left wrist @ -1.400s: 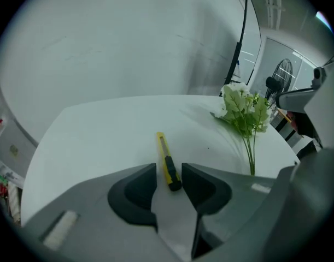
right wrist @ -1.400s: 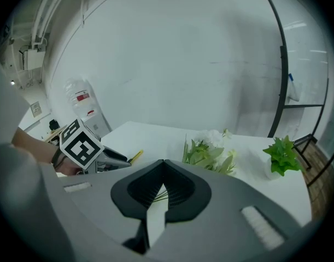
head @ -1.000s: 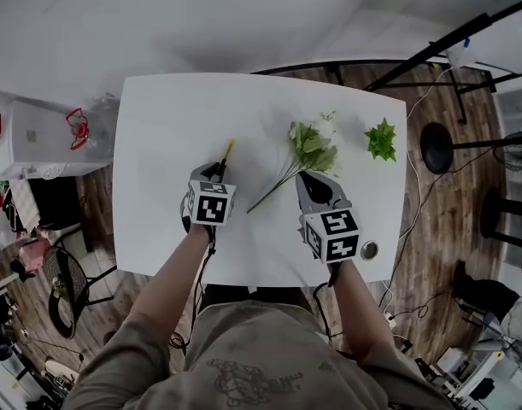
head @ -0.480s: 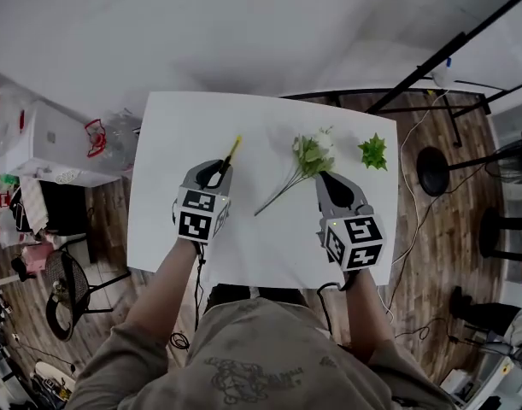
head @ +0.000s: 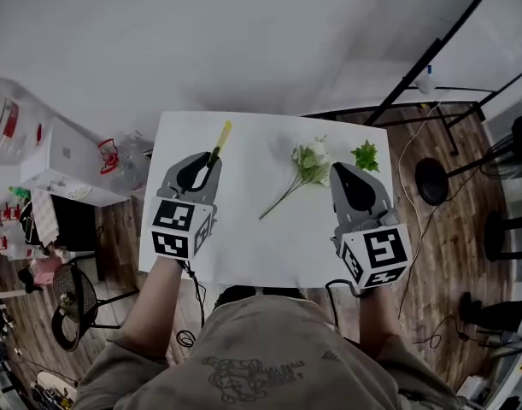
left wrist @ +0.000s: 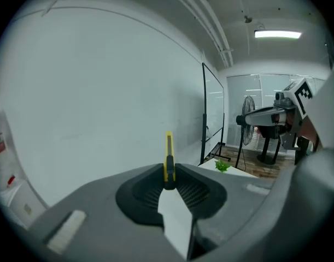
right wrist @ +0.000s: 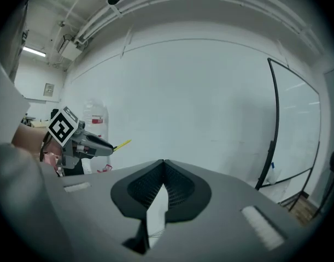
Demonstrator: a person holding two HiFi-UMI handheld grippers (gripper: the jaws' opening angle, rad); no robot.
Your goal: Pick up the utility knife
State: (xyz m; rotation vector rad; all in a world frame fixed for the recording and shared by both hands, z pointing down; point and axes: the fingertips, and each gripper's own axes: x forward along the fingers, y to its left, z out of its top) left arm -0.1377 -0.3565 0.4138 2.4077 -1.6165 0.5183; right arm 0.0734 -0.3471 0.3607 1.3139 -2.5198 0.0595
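The yellow utility knife [head: 219, 138] sticks out forward from my left gripper [head: 211, 158], which is shut on its dark end and held up above the white table [head: 243, 220]. In the left gripper view the knife [left wrist: 168, 158] stands upright between the closed jaws, pointing at the wall. My right gripper [head: 346, 175] hovers raised over the table's right side, its jaws shut with nothing between them. From the right gripper view the left gripper and the knife [right wrist: 121, 144] appear at the left.
A bunch of white flowers with green leaves [head: 307, 166] lies on the table between the grippers. A small green plant [head: 365, 155] sits at the far right corner. Black stand poles [head: 431, 58] cross the floor at the right; clutter [head: 64, 165] stands left of the table.
Both grippers have risen well above the table. The left one has lifted the knife off the surface and carried it forward; the table now looks smaller and farther below.
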